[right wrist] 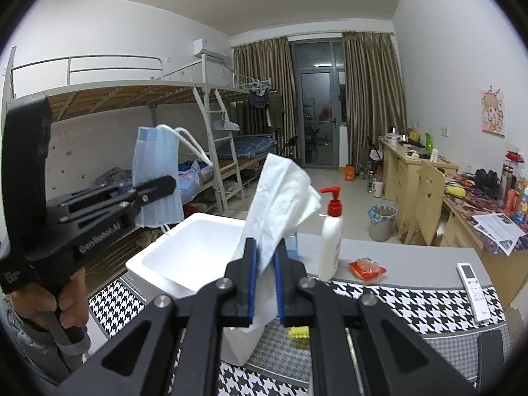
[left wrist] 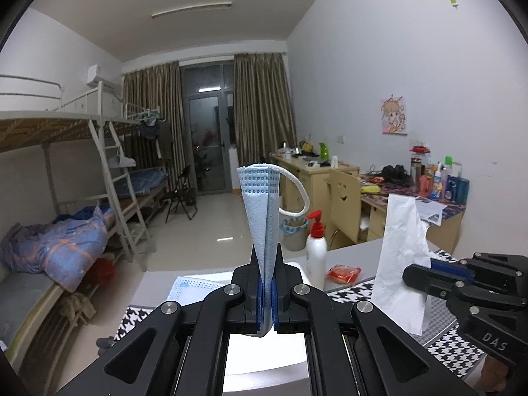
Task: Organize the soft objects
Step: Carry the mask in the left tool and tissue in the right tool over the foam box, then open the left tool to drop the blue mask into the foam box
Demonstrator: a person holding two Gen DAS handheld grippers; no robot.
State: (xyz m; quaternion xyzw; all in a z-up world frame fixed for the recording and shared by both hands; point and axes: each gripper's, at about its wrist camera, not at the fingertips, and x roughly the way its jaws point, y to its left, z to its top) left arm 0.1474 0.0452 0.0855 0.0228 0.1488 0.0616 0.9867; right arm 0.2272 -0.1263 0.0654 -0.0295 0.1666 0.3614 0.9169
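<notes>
My left gripper [left wrist: 266,257] is shut on a folded blue face mask [left wrist: 260,204], which stands upright between the pads with its white ear loop [left wrist: 298,194] hanging to the right. In the right wrist view the same mask [right wrist: 155,171] shows at the left, held in the left gripper [right wrist: 165,183] by a hand [right wrist: 71,300]. My right gripper [right wrist: 265,255] is shut on a white paper tissue [right wrist: 280,194] that rises above an open white foam box [right wrist: 184,257]. In the left wrist view the tissue [left wrist: 401,247] and right gripper [left wrist: 409,272] are at the right.
A white pump bottle with a red cap [right wrist: 331,234], a red packet [right wrist: 367,269] and a white remote [right wrist: 473,288] lie on the houndstooth-covered table [right wrist: 412,293]. Another mask [left wrist: 194,288] lies on the table. Bunk beds [right wrist: 132,99] stand left, desks [right wrist: 419,171] right.
</notes>
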